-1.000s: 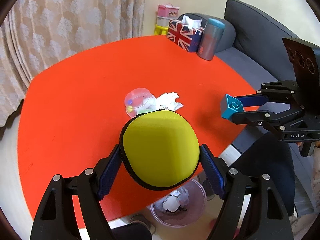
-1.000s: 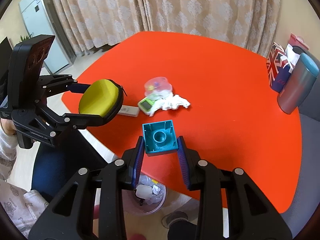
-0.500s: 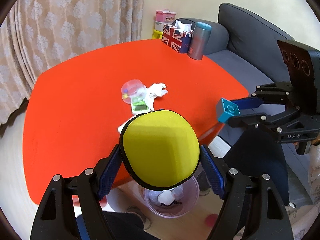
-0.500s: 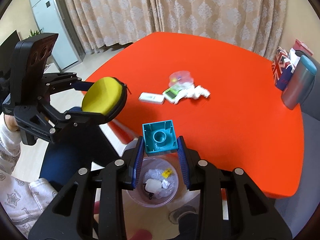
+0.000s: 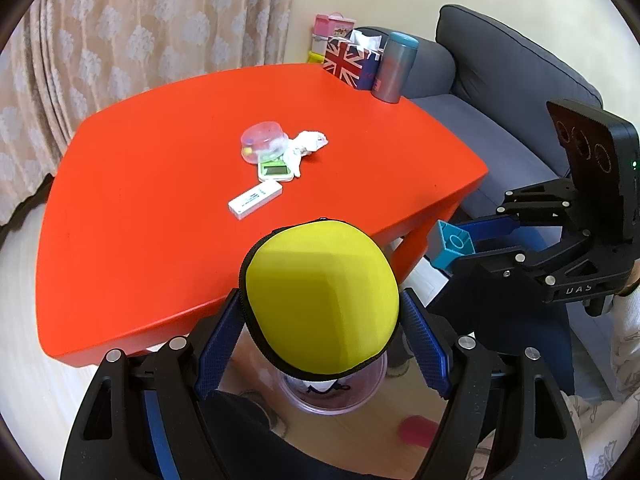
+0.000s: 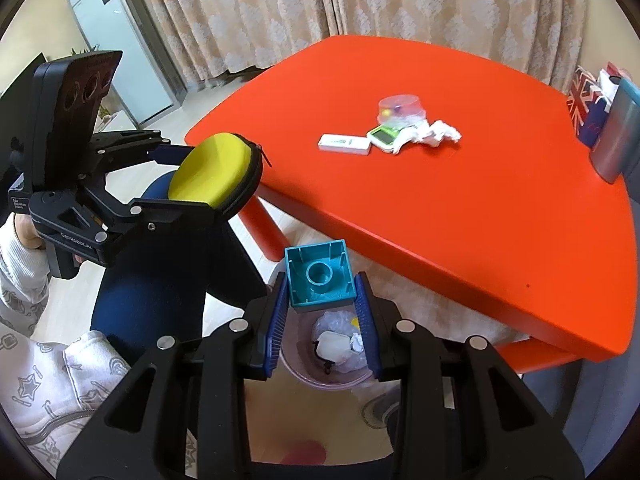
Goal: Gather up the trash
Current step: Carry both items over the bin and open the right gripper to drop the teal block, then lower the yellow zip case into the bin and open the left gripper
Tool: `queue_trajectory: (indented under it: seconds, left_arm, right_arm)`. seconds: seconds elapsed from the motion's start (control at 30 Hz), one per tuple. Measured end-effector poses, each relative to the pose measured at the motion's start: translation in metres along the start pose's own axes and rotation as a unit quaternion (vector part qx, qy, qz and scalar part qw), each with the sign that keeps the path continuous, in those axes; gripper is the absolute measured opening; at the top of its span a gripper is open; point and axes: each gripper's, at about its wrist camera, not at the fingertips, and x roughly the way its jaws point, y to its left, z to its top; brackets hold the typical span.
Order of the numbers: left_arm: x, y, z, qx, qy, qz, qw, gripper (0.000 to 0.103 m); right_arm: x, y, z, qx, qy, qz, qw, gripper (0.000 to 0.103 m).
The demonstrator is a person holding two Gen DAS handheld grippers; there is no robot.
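My left gripper [image 5: 322,312] is shut on a round yellow zip case [image 5: 322,300] and holds it off the table's near edge, above a clear trash bin [image 5: 332,394] on the floor. My right gripper [image 6: 322,308] is shut on a teal toy block [image 6: 319,276], held over the same bin [image 6: 332,356], which holds crumpled trash. On the red table [image 5: 160,200] lie a crumpled white tissue [image 5: 306,144], a clear plastic cup [image 5: 262,144], a green gadget [image 5: 274,170] and a white stick-shaped device [image 5: 256,200].
A Union Jack tissue box [image 5: 348,62] and a grey-blue tumbler [image 5: 394,66] stand at the table's far corner. A grey sofa [image 5: 500,92] runs along the right. Curtains [image 6: 360,8] hang behind; a fridge [image 6: 116,40] stands far left. The person's legs [image 6: 160,280] are by the bin.
Both grippers have pulled back from the table and down toward the floor bin, each still holding its object. The table items look farther away.
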Motion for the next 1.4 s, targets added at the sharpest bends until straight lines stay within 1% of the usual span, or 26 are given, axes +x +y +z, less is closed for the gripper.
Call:
queue_trajectory:
  seconds: [0.1, 0.2, 0.23, 0.27, 0.3, 0.33, 0.37, 0.4, 0.43, 0.5, 0.6, 1.0, 1.1, 1.4]
  left_arm:
    - [-0.001, 0.000, -0.002, -0.001, 0.000, 0.000, 1.0000, 0.074]
    - [0.000, 0.000, -0.002, -0.001, 0.001, 0.000, 1.0000, 0.074]
    - [0.000, 0.000, -0.002, -0.001, 0.001, 0.000, 1.0000, 0.075]
    - [0.000, 0.000, -0.002, -0.001, 0.001, 0.000, 1.0000, 0.075]
    - [0.000, 0.000, -0.002, -0.001, 0.000, 0.000, 1.0000, 0.075]
    - [0.000, 0.000, -0.002, -0.001, 0.000, 0.000, 1.0000, 0.074]
    - [0.000, 0.000, -0.002, -0.001, 0.000, -0.001, 1.0000, 0.074]
    - [0.000, 0.000, -0.002, -0.001, 0.000, -0.001, 1.0000, 0.074]
    - [0.000, 0.000, -0.002, -0.001, 0.001, -0.001, 1.0000, 0.074]
    - [0.001, -0.001, -0.001, 0.000, 0.002, -0.002, 1.0000, 0.074]
    - [0.003, -0.001, -0.002, 0.002, 0.004, -0.004, 1.0000, 0.075]
    - [0.005, -0.006, -0.002, 0.006, 0.009, -0.010, 0.9999, 0.075]
    - [0.006, -0.008, -0.001, 0.008, 0.010, -0.012, 0.9998, 0.075]
    - [0.010, -0.013, -0.001, 0.016, 0.019, -0.018, 0.9995, 0.075]
  right_arm:
    - [0.003, 0.001, -0.002, 0.000, 0.002, 0.006, 1.000, 0.033]
    - [0.005, 0.000, -0.002, -0.001, 0.001, 0.001, 1.000, 0.035]
    - [0.006, 0.000, -0.001, -0.001, 0.001, 0.000, 1.000, 0.039]
    - [0.006, -0.001, -0.001, 0.000, -0.001, -0.003, 1.000, 0.053]
    - [0.005, -0.002, -0.001, 0.003, -0.004, -0.004, 1.000, 0.064]
    - [0.004, -0.003, -0.001, 0.007, -0.007, -0.005, 1.000, 0.068]
    - [0.003, -0.004, -0.001, 0.010, -0.010, -0.006, 1.000, 0.076]
    - [0.002, -0.006, 0.000, 0.014, -0.013, -0.012, 1.000, 0.087]
    - [0.001, -0.007, 0.000, 0.018, -0.015, -0.016, 1.000, 0.092]
    - [-0.001, -0.010, 0.000, 0.025, -0.020, -0.020, 0.999, 0.096]
    - [-0.001, -0.011, -0.001, 0.028, -0.017, -0.034, 0.999, 0.098]
    - [-0.003, -0.017, -0.001, 0.042, -0.016, -0.044, 0.998, 0.100]
    - [-0.003, -0.017, -0.001, 0.041, -0.015, -0.052, 0.998, 0.100]
    - [-0.010, -0.023, -0.002, 0.052, -0.024, -0.056, 0.997, 0.100]
